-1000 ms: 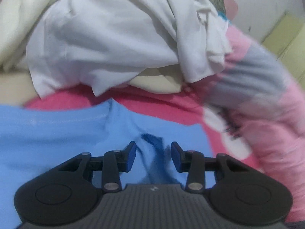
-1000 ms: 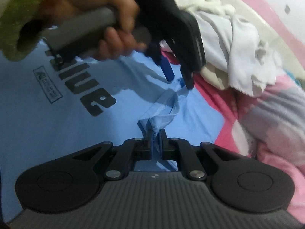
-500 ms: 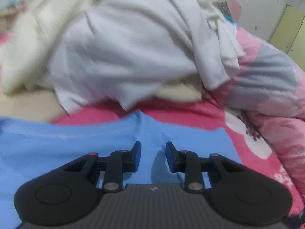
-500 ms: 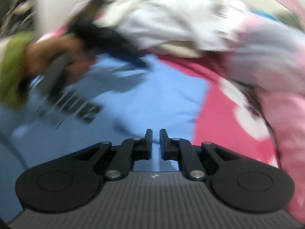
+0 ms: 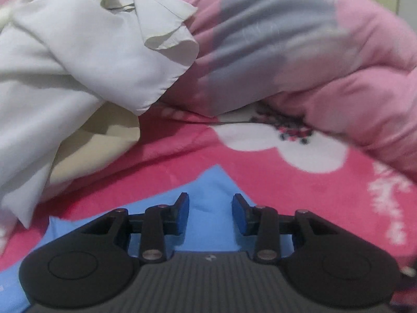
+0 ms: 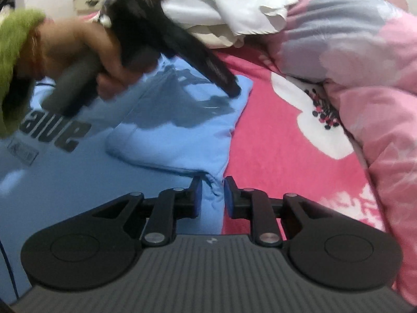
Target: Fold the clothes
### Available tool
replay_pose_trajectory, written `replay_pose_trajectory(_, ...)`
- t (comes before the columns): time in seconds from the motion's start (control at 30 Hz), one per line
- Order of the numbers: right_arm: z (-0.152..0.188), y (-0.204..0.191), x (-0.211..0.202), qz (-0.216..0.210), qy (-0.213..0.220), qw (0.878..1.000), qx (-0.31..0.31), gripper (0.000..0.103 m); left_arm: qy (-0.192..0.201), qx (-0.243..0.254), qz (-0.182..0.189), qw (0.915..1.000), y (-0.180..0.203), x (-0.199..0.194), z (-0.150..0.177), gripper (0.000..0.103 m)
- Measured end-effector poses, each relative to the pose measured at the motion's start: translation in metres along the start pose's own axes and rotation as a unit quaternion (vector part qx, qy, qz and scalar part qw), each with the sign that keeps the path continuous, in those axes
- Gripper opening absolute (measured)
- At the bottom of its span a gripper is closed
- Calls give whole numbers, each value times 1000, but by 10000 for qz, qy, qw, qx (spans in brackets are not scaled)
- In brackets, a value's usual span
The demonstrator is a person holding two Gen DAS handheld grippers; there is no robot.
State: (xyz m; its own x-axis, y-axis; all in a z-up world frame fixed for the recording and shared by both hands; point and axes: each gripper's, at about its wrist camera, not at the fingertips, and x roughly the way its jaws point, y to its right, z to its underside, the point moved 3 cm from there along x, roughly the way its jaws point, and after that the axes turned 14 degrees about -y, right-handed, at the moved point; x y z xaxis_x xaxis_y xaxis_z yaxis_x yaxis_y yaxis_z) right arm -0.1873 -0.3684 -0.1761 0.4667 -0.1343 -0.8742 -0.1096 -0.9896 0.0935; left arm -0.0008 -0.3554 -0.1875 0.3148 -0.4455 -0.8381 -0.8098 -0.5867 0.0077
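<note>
A light blue T-shirt [image 6: 169,143] with dark lettering [image 6: 65,127] lies spread on the pink bed cover [image 6: 273,156]. My left gripper [image 5: 210,200] hovers over the shirt's corner [image 5: 212,180]. Its jaws are opening and no cloth sits between the pads. In the right wrist view a hand [image 6: 86,44] in a green sleeve holds that left gripper [image 6: 232,91], its tips down at the shirt's far right corner. My right gripper [image 6: 212,182] is at the shirt's right edge, its jaws closing on a wrinkled fold of blue fabric.
A heap of white and cream clothes [image 5: 78,65] lies at the back left. A rolled pink and grey quilt [image 5: 299,52] runs along the right side. A white flower print [image 6: 320,127] marks the bed cover between shirt and quilt.
The left gripper let go of the blue fold and slid right to the shirt's corner, jaws wider. The right gripper lowered its raised fabric and now sits at the shirt's right edge.
</note>
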Motion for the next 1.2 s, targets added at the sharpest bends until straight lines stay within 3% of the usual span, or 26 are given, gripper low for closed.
replay_pose_trajectory(0.1, 8, 6, -6, 104, 103, 9992, 384, 2, 182, -431, 23, 9989, -7, 1, 5, 39)
replay_pose_trajectory(0.17, 17, 13, -3, -44, 29, 9975, 709, 2, 244, -637, 48, 9977, -11, 4, 7, 38)
replay_pose_trajectory(0.3, 23, 15, 0, -105, 31, 9967, 799, 3, 279, -597, -21, 9978, -10, 5, 4, 39)
replay_pose_trajectory(0.4, 26, 21, -7, -29, -10, 9959, 908, 14, 294, -786, 67, 9965, -18, -2, -3, 44)
replay_pose_trajectory(0.43, 28, 24, -13, 32, -29, 9953, 971, 15, 334, -915, 30, 9952, -25, -11, -4, 52)
replay_pose_trajectory(0.53, 30, 32, -35, 177, 76, 9937, 1106, 15, 557, -1250, -11, 9906, -52, -46, -4, 56)
replay_pose_trajectory(0.67, 1, 23, -48, -208, 507, 9929, 1055, 15, 649, -2008, 52, 9775, -107, -112, 12, 57)
replay_pose_trajectory(0.77, -27, -7, -31, -793, 580, 9921, 781, 15, 764, -2575, -167, 9631, -152, -176, 44, 57)
replay_pose_trajectory(0.83, -37, -29, -8, -987, 368, 9928, 575, 15, 846, -2942, -409, 9511, -181, -221, 72, 58)
replay_pose_trajectory(0.93, -36, -50, 24, -785, -115, 9966, 228, 15, 934, -3472, -867, 9291, -220, -297, 124, 59)
replay_pose_trajectory(1.03, -40, -53, 4, -713, 21, 9970, 282, 17, 919, -3706, -1470, 9125, -242, -374, 181, 66)
replay_pose_trajectory(1.13, -44, -54, -35, -772, 363, 9953, 463, 23, 446, -3806, -1838, 9052, -250, -417, 233, 69)
replay_pose_trajectory(1.2, -52, -60, -53, -970, 444, 9928, 541, 26, -54, -3825, -1692, 9083, -247, -424, 267, 70)
